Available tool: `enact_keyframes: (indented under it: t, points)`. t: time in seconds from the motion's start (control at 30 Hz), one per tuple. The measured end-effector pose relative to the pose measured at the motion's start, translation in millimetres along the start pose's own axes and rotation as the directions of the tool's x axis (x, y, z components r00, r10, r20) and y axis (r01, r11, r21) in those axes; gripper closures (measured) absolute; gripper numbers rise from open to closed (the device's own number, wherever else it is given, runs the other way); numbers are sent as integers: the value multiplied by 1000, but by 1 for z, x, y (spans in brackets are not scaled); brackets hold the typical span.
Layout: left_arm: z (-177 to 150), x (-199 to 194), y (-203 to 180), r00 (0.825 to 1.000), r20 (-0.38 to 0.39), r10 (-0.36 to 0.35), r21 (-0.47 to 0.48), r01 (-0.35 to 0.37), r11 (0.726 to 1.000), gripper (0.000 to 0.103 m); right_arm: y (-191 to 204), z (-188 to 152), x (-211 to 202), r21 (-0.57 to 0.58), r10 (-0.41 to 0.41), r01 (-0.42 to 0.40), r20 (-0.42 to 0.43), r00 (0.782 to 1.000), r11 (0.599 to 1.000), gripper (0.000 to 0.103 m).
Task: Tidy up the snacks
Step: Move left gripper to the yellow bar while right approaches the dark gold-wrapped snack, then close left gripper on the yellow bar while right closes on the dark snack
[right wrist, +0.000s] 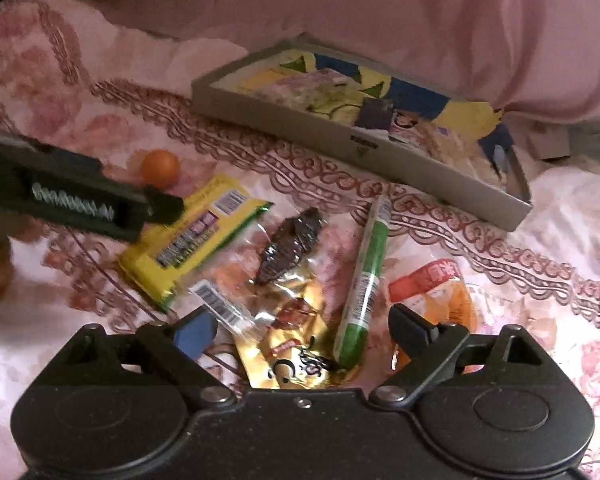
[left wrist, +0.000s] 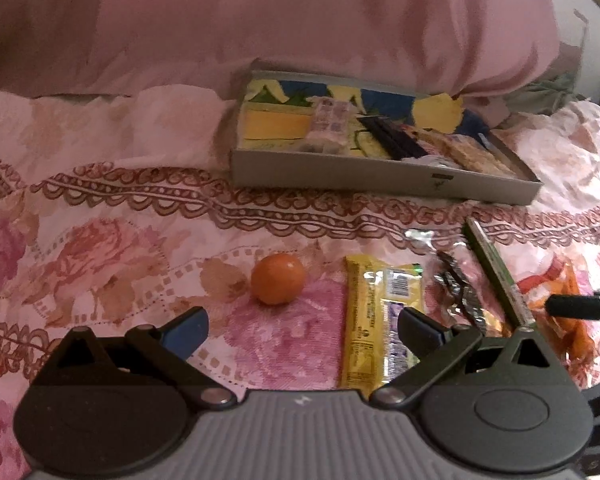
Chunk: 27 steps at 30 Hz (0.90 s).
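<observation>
Right claw (right wrist: 300,332) wide open, empty, over gold packet (right wrist: 288,344); green stick (right wrist: 366,276) just inside its right finger.

- right gripper (right wrist: 300,334) hangs over the snack pile, jaws spread wide, not pinching anything
- gold wrapper (right wrist: 290,344) and green stick pack (right wrist: 366,276) lie between its fingers
- yellow packet (right wrist: 192,236), dark snack (right wrist: 290,248) and orange pouch (right wrist: 440,292) spread on the floral bedspread (right wrist: 540,240)
- small orange fruit (right wrist: 160,166) further back
- grey tray (right wrist: 284,118) beyond, some snacks already inside
- left gripper (right wrist: 80,196) pokes in from the left, over the yellow packet
</observation>
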<state>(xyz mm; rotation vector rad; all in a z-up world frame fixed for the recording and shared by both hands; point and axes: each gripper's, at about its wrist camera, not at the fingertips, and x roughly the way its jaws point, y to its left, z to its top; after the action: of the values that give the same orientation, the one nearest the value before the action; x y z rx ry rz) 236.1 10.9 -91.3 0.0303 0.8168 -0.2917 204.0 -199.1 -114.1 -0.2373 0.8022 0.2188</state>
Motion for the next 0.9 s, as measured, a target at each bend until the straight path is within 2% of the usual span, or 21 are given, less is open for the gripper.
enact_keyframes:
  t: [0.17,0.3,0.43,0.53,0.67,0.77,0.9]
  points:
    - [-4,4,-7,999,-13,-36,43,37,998,1,9,4,-6,-101,59,-62,-28,998,993,10]
    - [-10,11,-11,999,-31,-36,75,39,996,1,10,7,-9,-196,48,-50,-15,999,979,10]
    - [-13,15,-11,998,-40,-45,88,48,995,1,0,12,-12,-226,19,-15,17,1000,974,10]
    - [-12,14,-11,998,-46,-48,87,52,995,1,-12,16,-10,-166,25,-20,29,999,986,10]
    - [-14,13,-13,998,-42,-45,104,49,993,2,-26,22,-2,9,92,-93,33,995,996,13]
    - [-15,13,-14,998,-40,-43,104,47,993,2,-34,26,6,134,139,-145,49,989,980,17]
    - [-15,13,-14,998,-42,-45,99,49,994,1,-41,28,14,230,189,-198,60,980,953,20]
